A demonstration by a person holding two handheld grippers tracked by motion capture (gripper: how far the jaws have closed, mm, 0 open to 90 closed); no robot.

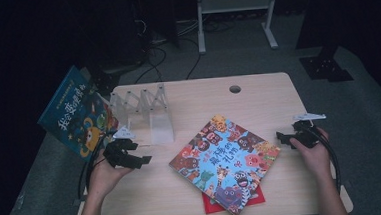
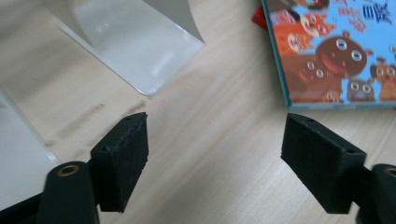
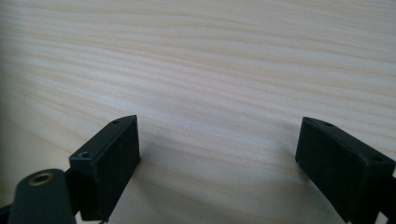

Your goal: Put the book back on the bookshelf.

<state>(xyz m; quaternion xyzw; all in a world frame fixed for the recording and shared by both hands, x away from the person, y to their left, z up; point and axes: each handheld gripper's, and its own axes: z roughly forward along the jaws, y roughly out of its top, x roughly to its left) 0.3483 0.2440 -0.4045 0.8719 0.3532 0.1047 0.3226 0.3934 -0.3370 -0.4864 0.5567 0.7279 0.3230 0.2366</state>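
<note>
The table point(image 1: 277, 87) is pale wood with fine grain. At its middle lies a sky-blue book point(image 1: 225, 161) crowded with cartoon animals in orange, brown and red, over a red book point(image 1: 210, 204). Left of it, a frosted white rack point(image 1: 148, 110); beyond that, a dark-blue book point(image 1: 76, 112) with yellow lettering.

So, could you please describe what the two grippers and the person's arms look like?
Both the left gripper and the right gripper are black, with two blocky, flat-faced jaws. Each carries a grey three-cornered plate on top and trails black cables. The forearms are bare, with no sleeves showing.
</note>
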